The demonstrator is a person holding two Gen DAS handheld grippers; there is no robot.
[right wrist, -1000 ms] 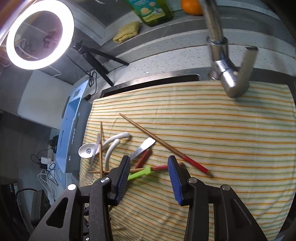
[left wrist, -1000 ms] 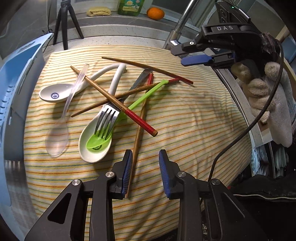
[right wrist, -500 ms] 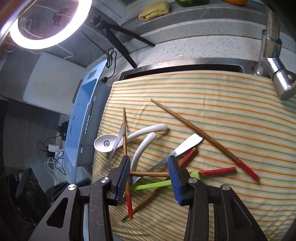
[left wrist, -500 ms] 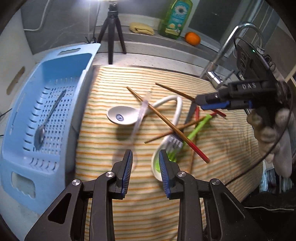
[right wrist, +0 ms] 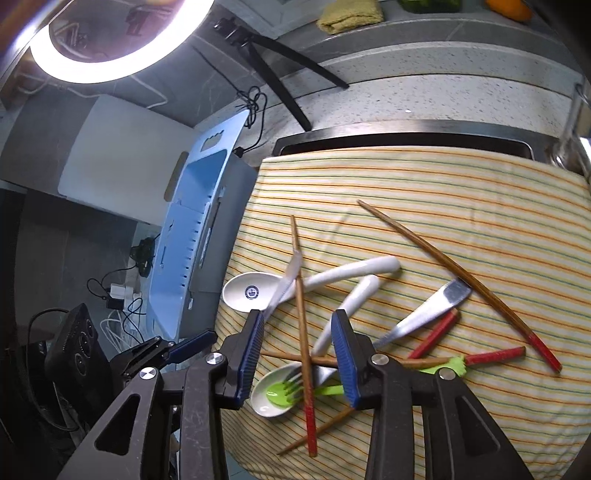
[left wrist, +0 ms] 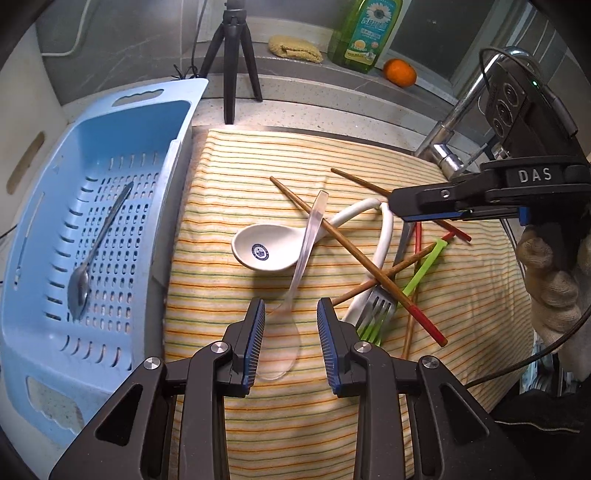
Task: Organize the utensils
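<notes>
"DAS" is printed on the right gripper (left wrist: 436, 214), mid right of the left wrist view. The dish soap bottle (left wrist: 364, 31) at top has a daisy label, its text unreadable. The white spoon (left wrist: 264, 251) carries a round blue crest. Left gripper (left wrist: 290, 345) is pitched down over the clear plastic spoon (left wrist: 291, 314), jaws narrowly apart, holding nothing. Right jaws are closing above a red-tipped chopstick (right wrist: 304, 354), not gripping it. Utensils are piled on the striped cloth (left wrist: 236, 177); one metal spoon (left wrist: 88, 269) lies in the blue basket (left wrist: 155, 258) at left.
</notes>
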